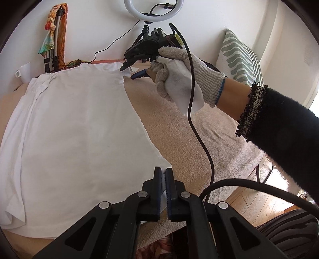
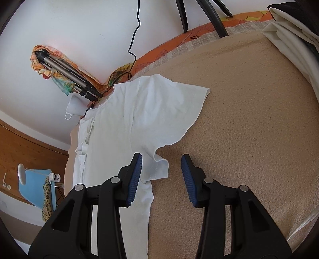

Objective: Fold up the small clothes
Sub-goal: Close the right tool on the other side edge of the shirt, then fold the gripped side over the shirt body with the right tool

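Note:
A white T-shirt point(image 1: 75, 123) lies spread flat on a beige blanket point(image 1: 179, 135). My left gripper point(image 1: 163, 175) is shut on the shirt's near right hem corner, and white cloth shows between its pads. At the far end a gloved hand point(image 1: 179, 75) holds my right gripper point(image 1: 127, 72) just over the shirt's right sleeve. In the right wrist view the right gripper point(image 2: 161, 159) stands open, low over the T-shirt point(image 2: 139, 111). A small fold of cloth by the armpit lies between its blue pads point(image 2: 137, 171), which do not press on it.
A ring light on a small tripod point(image 1: 153, 12) stands at the back wall, with a folded tripod wrapped in coloured cloth point(image 1: 52, 41) to its left. A black cable point(image 1: 191, 103) hangs across the blanket. A striped pillow point(image 1: 239, 57) sits at the right, and folded white fabric point(image 2: 289, 35) lies beyond the blanket point(image 2: 249, 119).

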The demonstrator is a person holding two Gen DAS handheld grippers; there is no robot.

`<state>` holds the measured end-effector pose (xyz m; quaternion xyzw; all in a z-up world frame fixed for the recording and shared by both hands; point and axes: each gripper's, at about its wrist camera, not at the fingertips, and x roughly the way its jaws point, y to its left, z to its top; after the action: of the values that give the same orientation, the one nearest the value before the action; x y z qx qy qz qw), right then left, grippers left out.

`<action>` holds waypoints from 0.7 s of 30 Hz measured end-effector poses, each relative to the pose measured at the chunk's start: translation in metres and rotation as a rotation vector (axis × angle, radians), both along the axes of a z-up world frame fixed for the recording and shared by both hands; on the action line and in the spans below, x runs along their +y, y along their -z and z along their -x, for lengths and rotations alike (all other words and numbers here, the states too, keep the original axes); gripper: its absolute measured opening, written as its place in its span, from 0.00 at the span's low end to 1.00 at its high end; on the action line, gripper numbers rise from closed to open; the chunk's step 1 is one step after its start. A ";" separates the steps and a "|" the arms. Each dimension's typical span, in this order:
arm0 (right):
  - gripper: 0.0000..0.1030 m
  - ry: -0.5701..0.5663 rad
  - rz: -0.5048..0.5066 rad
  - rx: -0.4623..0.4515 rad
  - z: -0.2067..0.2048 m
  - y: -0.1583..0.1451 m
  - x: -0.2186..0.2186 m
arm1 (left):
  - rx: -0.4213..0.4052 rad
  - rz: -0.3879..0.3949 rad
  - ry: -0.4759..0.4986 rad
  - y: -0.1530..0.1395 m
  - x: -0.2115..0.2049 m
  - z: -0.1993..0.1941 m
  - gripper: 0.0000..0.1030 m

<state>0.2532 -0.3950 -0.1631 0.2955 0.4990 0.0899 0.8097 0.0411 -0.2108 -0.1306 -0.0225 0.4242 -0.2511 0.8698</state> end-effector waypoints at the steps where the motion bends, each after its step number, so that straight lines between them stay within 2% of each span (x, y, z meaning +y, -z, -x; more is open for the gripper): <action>1: 0.41 0.001 -0.012 0.001 -0.002 0.000 0.001 | -0.005 0.003 -0.005 -0.001 0.002 0.000 0.01; 3: 0.33 -0.001 -0.023 0.005 -0.007 0.002 0.006 | -0.006 0.008 -0.010 -0.002 0.004 0.000 0.01; 5: 0.13 -0.003 -0.012 0.020 -0.010 0.003 0.010 | -0.003 0.021 -0.015 -0.003 0.007 0.000 0.01; 7: 0.09 -0.004 0.021 0.023 -0.013 0.002 0.016 | 0.002 0.033 -0.021 -0.003 0.010 0.000 0.01; 21: 0.06 -0.053 0.317 -0.030 -0.025 -0.057 0.073 | 0.016 0.140 -0.089 -0.005 0.049 0.006 0.01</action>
<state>0.2780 -0.3217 -0.1065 0.1490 0.5025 0.0358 0.8509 0.0351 -0.1616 -0.1253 -0.1041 0.4110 -0.2413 0.8729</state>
